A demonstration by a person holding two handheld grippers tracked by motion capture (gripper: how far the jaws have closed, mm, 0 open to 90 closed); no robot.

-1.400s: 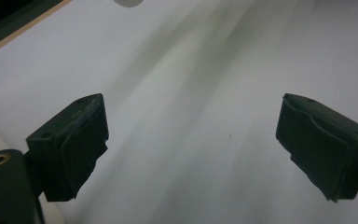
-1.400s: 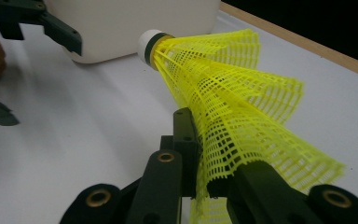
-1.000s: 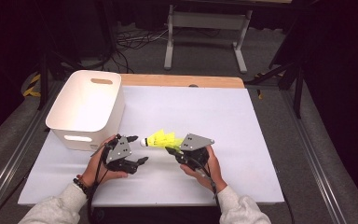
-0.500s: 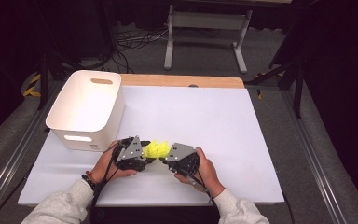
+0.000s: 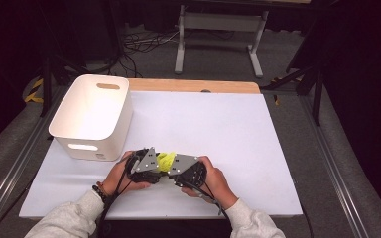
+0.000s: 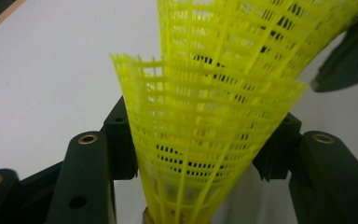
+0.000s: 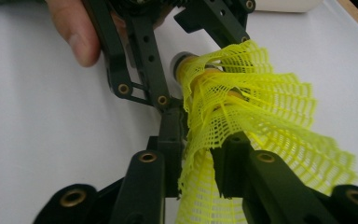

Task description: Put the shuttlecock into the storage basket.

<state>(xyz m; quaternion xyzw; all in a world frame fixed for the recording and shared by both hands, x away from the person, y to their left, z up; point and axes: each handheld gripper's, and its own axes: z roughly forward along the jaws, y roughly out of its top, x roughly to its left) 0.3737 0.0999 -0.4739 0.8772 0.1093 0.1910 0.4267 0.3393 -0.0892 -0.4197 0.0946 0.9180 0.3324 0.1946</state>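
Two nested yellow plastic-mesh shuttlecocks [image 6: 200,140], skirts flared, pale cork base showing. Earlier lying on white tabletop [image 5: 218,124] between separated grippers; now lifted near front edge, both grippers met around them. Left gripper [image 5: 155,166] jaws just closing, pads pressing lower skirt from both sides. Right gripper [image 7: 203,161] jaws just opening, mesh edge between pads, contact unclear. White plastic bin [image 5: 92,116] stands nearby, left.

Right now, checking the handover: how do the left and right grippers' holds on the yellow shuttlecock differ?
The left gripper, jaws just closing, spans the yellow shuttlecock's round skirt near its base; the right gripper, jaws just opening, has a thin mesh fold between narrow-set jaws. Both touch the yellow mesh.
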